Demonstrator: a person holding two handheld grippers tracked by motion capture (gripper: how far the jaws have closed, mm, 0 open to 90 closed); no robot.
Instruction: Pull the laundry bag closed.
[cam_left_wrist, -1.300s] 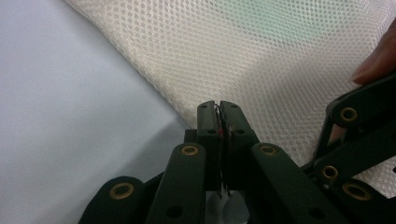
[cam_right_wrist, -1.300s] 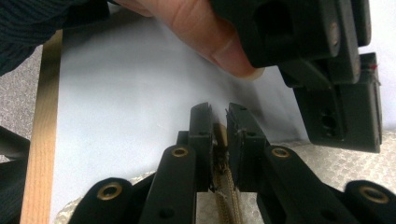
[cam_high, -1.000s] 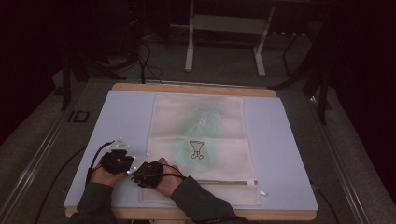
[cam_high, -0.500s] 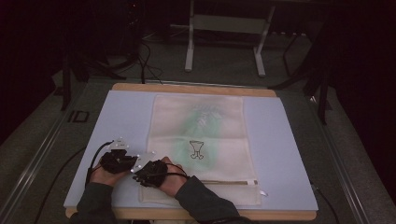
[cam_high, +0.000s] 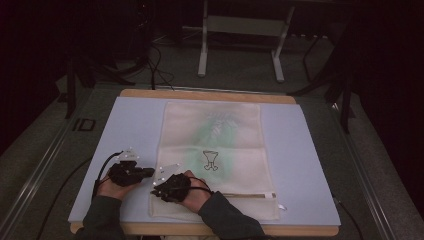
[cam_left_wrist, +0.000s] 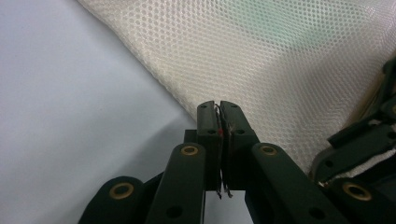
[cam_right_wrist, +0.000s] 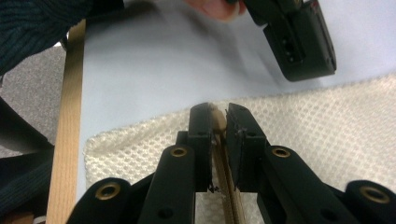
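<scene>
mesh bag (cam_high: 215, 150) near corner hidden under right tool (cam_high: 161, 191), bag print too small to read, forearms cut off below

You've got one mesh bag (cam_high: 215, 160) on the table (cam_high: 310, 165), one goblet print (cam_high: 210, 160) on it, and two tools: left tool (cam_high: 150, 172), right tool (cam_high: 156, 191).

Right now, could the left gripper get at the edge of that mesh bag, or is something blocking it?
Probably yes. The left gripper sits just off the mesh bag's left edge on the blue mat, with nothing between them. Its jaws are shut, though, so they would have to open first. The right gripper works nearby but looks clear.
</scene>
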